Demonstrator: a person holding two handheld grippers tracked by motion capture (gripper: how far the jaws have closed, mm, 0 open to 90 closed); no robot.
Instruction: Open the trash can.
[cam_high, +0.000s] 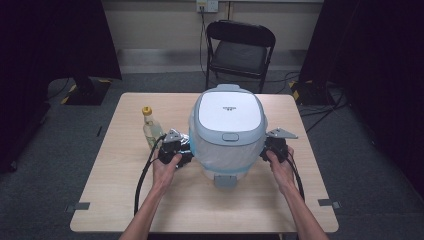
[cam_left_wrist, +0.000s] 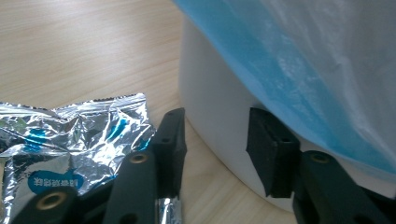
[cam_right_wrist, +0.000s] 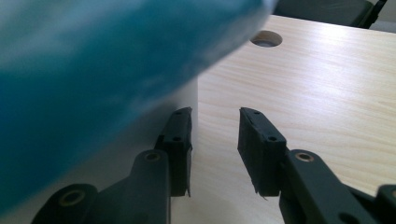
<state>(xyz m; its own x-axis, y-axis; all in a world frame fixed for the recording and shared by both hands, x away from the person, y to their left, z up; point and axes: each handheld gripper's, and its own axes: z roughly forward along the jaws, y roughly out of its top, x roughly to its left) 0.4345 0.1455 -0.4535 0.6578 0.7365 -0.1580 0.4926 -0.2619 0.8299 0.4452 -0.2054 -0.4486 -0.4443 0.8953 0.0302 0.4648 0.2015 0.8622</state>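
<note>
Two tongs flank the rice cooker (cam_high: 227, 132), which sits in the middle of the high view on the wooden table (cam_high: 115, 200), its lid down and a thin plastic film around its body. My left tongs (cam_high: 176, 150) sit at the cooker's left flank, low centre-left of that frame; in the left gripper view their jaws stand apart with nothing clamped, one pad close to the white base, though I cannot tell if it touches, and a crumpled foil packet (cam_left_wrist: 70, 135) lying beside and partly under the other jaw. My right tongs (cam_high: 274, 148) sit at the cooker's right flank; in the right gripper view the jaws show a gap with bare table between them, pinching nothing, the near jaw just beside the white wall. A bottle (cam_high: 150, 127) stands left of the cooker. I judge I am setting up to take hold of the cooker from both sides. Next I would need both pairs seated squarely against the base, below the slippery film, and clear of the packet.
</note>
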